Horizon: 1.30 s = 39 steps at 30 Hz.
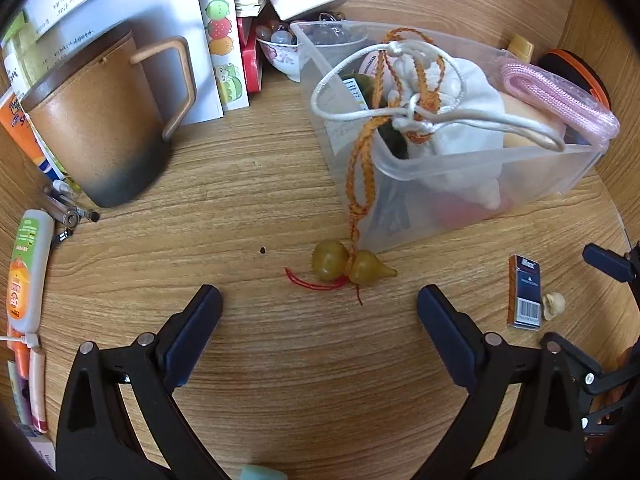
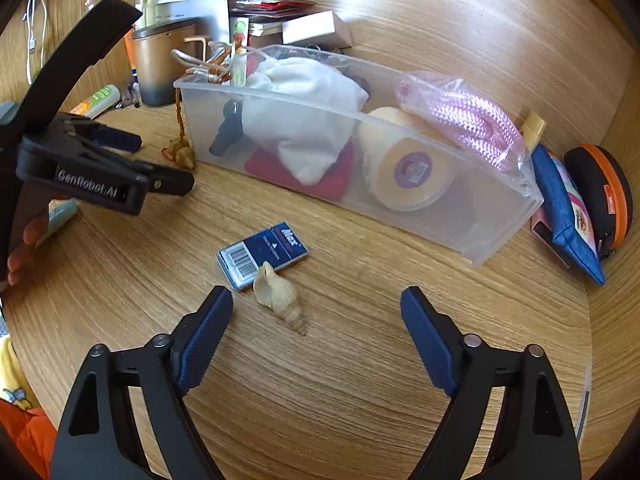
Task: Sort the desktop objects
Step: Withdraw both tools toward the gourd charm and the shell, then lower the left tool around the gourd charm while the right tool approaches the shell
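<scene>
- The right gripper (image 2: 316,312) hangs with jaws spread wide, empty, just before the seashell (image 2: 278,294), likely lining up a pick.
- The left gripper (image 1: 320,308) gapes likewise before the gourd charm (image 1: 348,266).
- Beyond the seashell lies the blue box (image 2: 264,254); farther, the clear bin (image 2: 440,216), the probable destination.

Both hand-held grippers are matte black plastic frames with triangular cut-outs, silver round rivets at the pivots and dark blue textured pads. The left gripper (image 1: 320,300), at the left edge of the right wrist view, bears embossed grey "GenRobot.AI" lettering; the right gripper (image 2: 316,304) has the same build.
</scene>
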### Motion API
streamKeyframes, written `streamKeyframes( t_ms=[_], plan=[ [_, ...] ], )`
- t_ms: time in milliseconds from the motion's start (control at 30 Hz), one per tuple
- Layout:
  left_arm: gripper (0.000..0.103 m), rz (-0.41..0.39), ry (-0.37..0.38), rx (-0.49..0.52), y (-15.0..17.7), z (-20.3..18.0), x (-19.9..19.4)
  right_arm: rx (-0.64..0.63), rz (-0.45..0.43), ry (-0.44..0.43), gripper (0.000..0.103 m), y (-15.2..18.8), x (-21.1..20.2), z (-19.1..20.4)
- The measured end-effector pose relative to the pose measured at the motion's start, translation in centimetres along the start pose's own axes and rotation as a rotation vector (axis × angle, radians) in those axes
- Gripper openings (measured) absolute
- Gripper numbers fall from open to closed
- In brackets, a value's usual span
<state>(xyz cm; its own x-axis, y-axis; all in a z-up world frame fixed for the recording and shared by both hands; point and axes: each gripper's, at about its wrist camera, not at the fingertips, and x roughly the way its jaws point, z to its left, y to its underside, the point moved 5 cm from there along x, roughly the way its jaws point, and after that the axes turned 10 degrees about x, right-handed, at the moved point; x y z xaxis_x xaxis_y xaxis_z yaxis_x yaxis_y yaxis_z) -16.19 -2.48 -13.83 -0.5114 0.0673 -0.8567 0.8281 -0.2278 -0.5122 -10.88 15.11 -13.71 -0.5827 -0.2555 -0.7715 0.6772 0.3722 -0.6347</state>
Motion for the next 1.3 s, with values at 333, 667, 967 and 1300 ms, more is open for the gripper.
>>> streamKeyframes(
  t_ms=[333, 667, 967, 1300],
  plan=[
    [0.099, -0.03, -0.04, 0.004, -0.5, -0.4, 0.3, -0.057, 0.001, -0.05, 0.062, 0.4, -0.3, -0.3],
    [0.087, -0.044, -0.037, 0.006, -0.9, -0.6, 0.2, -0.03, 0.034, -0.168, 0.045, 0.6, -0.1, -1.0],
    [0.065, -0.041, -0.019, 0.027, -1.5, 1.1, 0.2, -0.02, 0.043, -0.194, 0.039, 0.4, 0.1, -1.0],
    [0.058, -0.037, -0.009, 0.045, -0.7, 1.5, -0.9, -0.022, 0.051, -0.191, 0.027, 0.9, -0.1, -0.5]
  ],
)
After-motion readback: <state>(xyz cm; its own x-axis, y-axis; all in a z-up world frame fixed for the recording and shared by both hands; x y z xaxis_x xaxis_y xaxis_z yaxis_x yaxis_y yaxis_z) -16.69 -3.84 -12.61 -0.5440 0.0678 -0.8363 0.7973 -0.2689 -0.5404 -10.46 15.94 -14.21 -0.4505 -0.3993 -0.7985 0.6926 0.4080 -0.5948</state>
